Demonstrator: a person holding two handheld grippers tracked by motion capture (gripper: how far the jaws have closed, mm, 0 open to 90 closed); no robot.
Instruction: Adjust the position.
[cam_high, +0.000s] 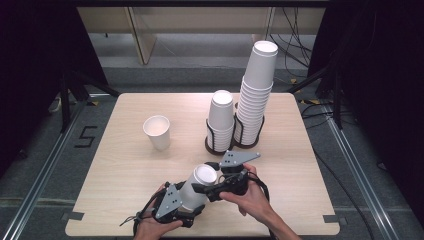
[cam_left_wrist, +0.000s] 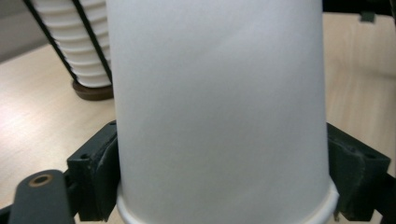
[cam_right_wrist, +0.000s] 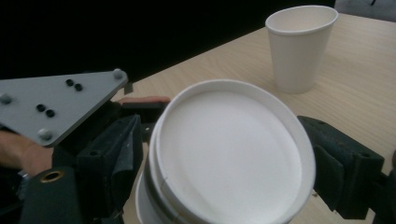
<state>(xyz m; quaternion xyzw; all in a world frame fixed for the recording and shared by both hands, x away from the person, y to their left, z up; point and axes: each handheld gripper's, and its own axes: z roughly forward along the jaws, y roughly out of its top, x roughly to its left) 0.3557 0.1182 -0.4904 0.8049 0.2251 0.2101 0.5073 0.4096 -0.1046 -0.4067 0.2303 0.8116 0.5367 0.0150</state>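
Lower centre of the high view: left gripper jaws pressed on both sides of an inverted white cup, near its rim. Right gripper jaws flank the cup's base end; contact cannot be confirmed. Cup is plain, tilted, undented. Farther off: an upright cup, then two cup stacks.

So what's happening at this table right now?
A person holds an upside-down paper cup near the table's front edge with two hand-held grippers. The left gripper is clamped near its rim, the right gripper grips its base end. One upright cup stands alone; two racked cup stacks stand behind.
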